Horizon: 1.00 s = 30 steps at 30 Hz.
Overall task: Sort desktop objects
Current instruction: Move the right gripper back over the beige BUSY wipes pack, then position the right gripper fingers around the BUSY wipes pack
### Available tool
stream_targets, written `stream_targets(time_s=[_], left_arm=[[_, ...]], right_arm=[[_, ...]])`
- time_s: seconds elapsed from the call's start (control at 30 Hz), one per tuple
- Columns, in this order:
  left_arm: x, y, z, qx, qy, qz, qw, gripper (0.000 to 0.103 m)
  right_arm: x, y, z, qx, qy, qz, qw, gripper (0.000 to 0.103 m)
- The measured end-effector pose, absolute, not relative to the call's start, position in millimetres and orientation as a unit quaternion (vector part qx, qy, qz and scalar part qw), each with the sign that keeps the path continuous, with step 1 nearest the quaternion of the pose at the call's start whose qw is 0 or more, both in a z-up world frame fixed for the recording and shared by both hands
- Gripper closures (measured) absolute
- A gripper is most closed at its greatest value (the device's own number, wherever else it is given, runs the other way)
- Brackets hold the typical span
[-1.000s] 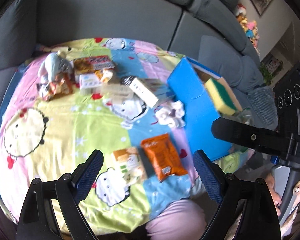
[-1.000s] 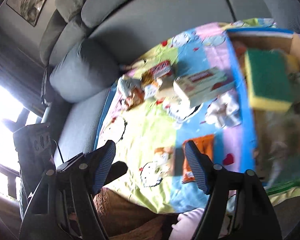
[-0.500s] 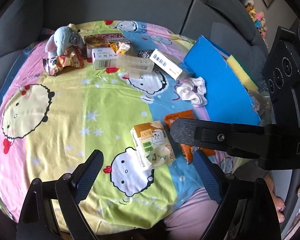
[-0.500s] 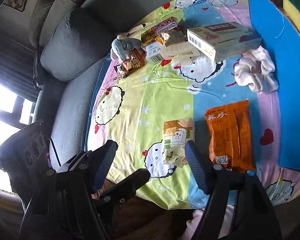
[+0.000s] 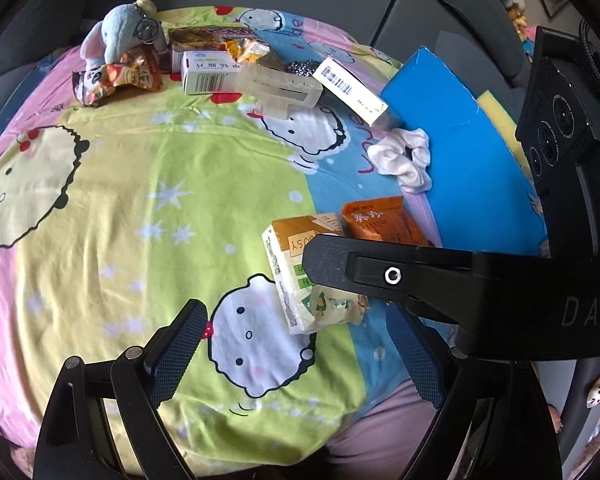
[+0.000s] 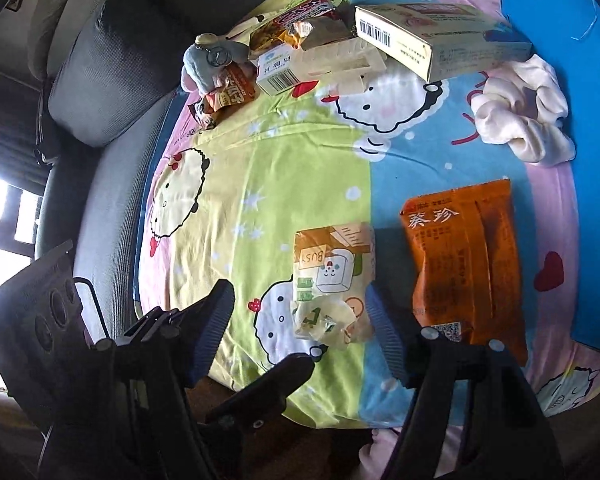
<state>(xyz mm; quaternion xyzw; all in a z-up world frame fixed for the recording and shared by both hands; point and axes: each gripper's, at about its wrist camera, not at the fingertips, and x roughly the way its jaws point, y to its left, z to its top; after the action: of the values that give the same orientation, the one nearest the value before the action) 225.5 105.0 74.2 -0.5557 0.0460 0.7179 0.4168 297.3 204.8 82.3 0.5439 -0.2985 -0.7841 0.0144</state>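
Both tools are black plastic, with dark blue ribbed pads on the fingers [image 5: 179, 346] and small silver screws at the joints. The right tool [image 6: 300, 328] carries white lettering and three round lenses. A fingernail [image 5: 598, 394] has a painted white face; pink clothing [image 5: 380, 432] shows below.

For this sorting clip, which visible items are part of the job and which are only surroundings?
Part of the job:
- tissue pack, between the right gripper fingers, jaws just closing, not yet pressing
- orange sachet
- white scrunchie
- barcoded box
- plush elephant
- blue box

Surroundings:
- cartoon cloth
- grey sofa
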Motion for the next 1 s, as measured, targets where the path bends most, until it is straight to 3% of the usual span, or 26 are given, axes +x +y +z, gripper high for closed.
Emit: stream_targets(time_s=[0.5, 0.6, 1.0], left_arm=[[225, 116, 62, -0.567, 0.038, 0.703, 0.428, 0.018], [223, 117, 60, -0.573, 0.038, 0.698, 0.428, 0.029], [222, 121, 55, -0.58, 0.033, 0.696, 0.421, 0.03]], right_arm=[[293, 209, 64, 0.562, -0.308, -0.767, 0.019, 0.04], [294, 210, 61, 0.564, -0.31, -0.765, 0.019, 0.04], [294, 213, 48, 0.573, -0.324, -0.753, 0.022, 0.049]])
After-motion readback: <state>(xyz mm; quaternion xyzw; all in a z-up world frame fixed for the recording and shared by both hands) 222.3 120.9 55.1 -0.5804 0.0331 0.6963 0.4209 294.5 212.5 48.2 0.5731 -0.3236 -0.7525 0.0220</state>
